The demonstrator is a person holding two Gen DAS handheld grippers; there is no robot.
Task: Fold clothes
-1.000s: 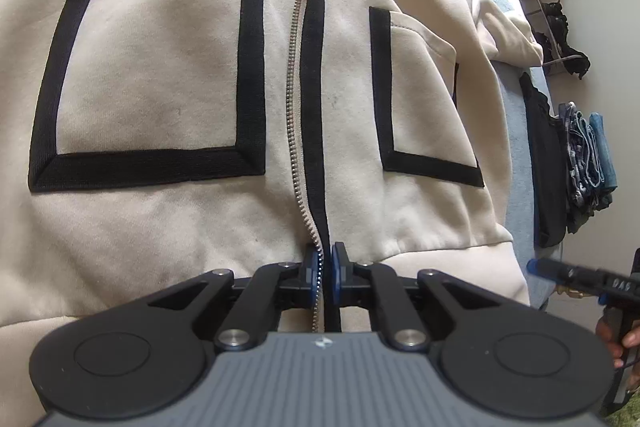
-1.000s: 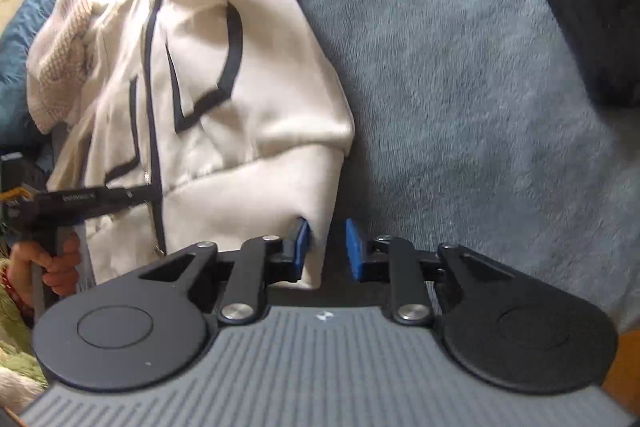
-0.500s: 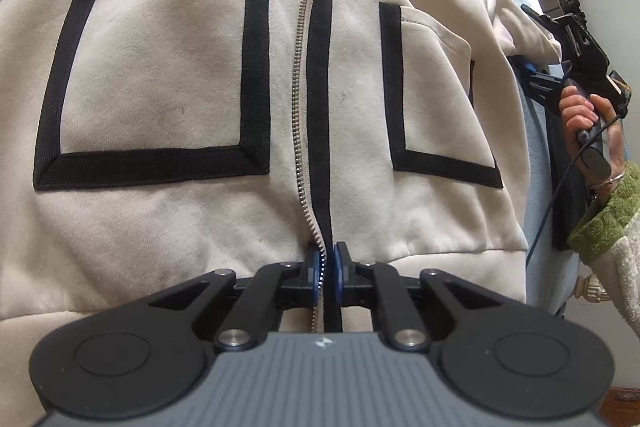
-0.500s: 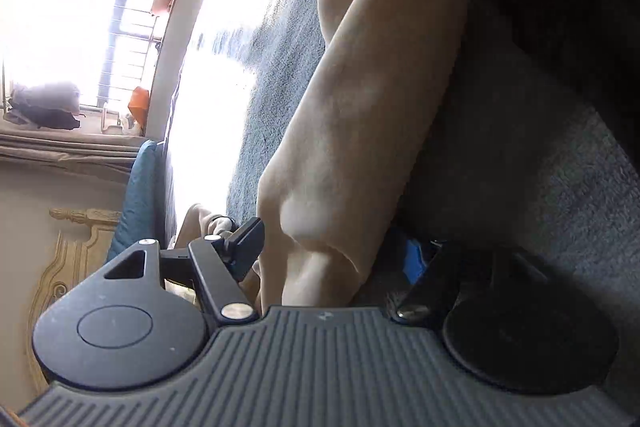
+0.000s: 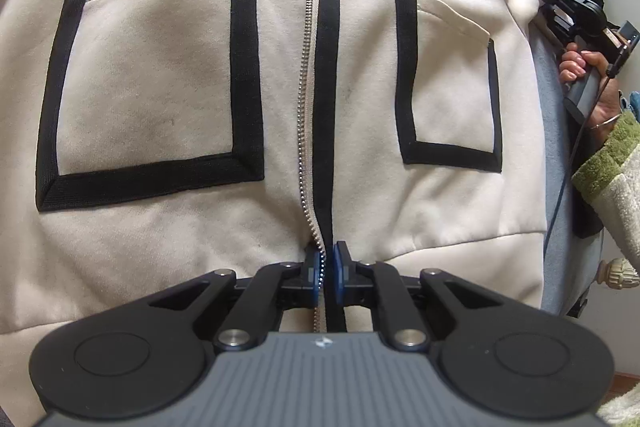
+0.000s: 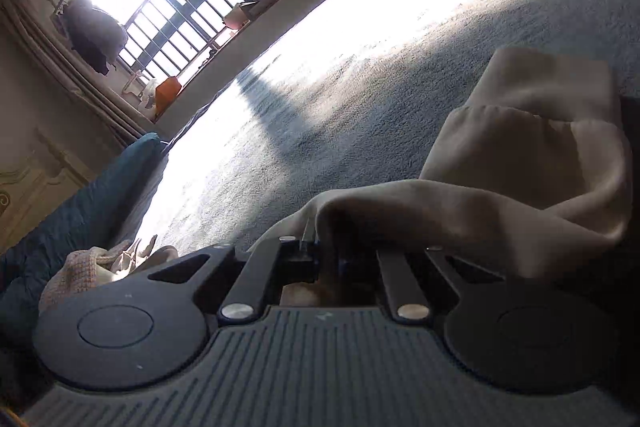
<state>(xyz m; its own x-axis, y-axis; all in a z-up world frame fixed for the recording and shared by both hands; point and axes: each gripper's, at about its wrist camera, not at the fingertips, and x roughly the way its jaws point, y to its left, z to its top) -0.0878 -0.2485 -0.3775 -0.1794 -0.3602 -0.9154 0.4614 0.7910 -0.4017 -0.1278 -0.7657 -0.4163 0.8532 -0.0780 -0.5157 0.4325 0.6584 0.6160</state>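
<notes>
Left tongs [image 5: 327, 277] stay pinched on the bottom hem of the cream zip-front fleece jacket with black-trimmed pockets [image 5: 280, 67], right at the zipper, its front spread flat ahead of them. Right tongs [image 6: 328, 259], which a second ago stood parted beside the hem corner, have since closed on a cream sleeve [image 6: 520, 163] and lifted it off the grey-blue bed cover [image 6: 360, 87] beyond. By my reading, the sleeve is being brought in over the jacket body.
</notes>
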